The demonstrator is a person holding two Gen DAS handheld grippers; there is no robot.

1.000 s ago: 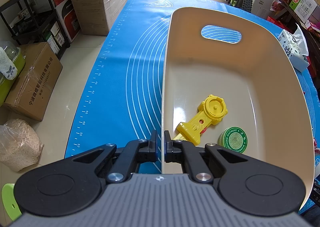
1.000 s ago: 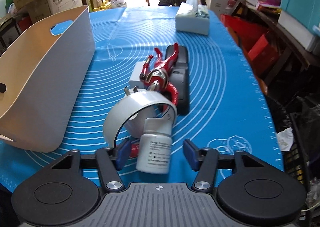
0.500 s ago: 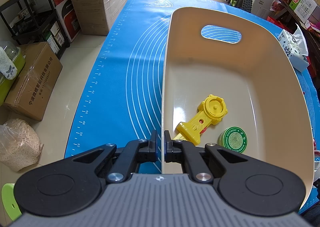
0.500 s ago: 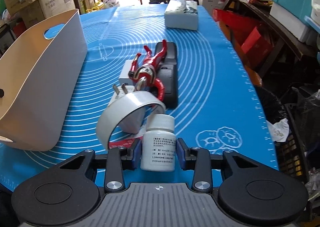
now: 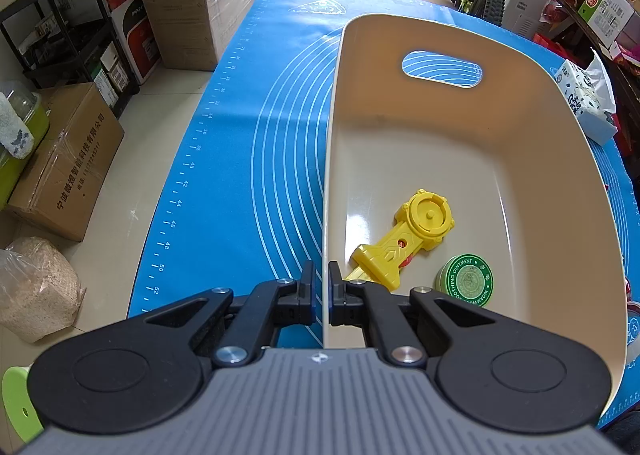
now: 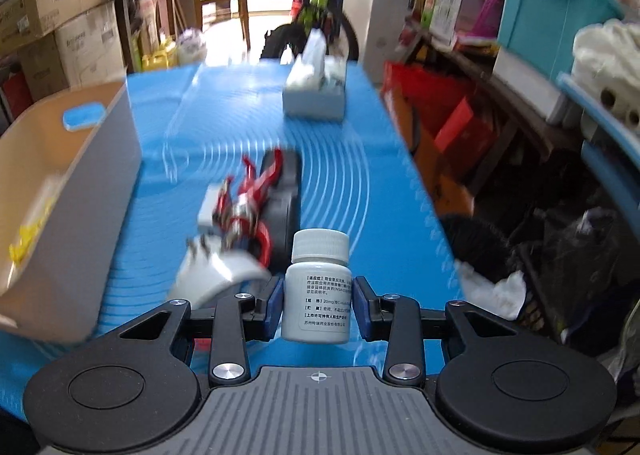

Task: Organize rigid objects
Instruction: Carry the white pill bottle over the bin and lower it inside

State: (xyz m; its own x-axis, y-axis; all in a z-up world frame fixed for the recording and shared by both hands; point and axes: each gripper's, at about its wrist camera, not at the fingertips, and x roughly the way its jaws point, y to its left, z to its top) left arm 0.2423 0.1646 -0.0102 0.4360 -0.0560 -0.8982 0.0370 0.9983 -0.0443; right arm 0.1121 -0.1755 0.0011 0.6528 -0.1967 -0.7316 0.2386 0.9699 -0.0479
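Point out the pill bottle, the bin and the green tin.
pill bottle [image 6: 318,305]: right wrist view, on its label.
bin [image 5: 452,35]: left wrist view, far wall above the handle hole.
green tin [image 5: 467,281]: left wrist view, lid centre.

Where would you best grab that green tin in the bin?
By its round edge, from straight above: the green tin lies flat on the bin floor, so only its rim offers opposite sides. One finger needs the gap beside the yellow toy.

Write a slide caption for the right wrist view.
Right tongs grip a white pill bottle above the blue mat, with the beige bin to the left.
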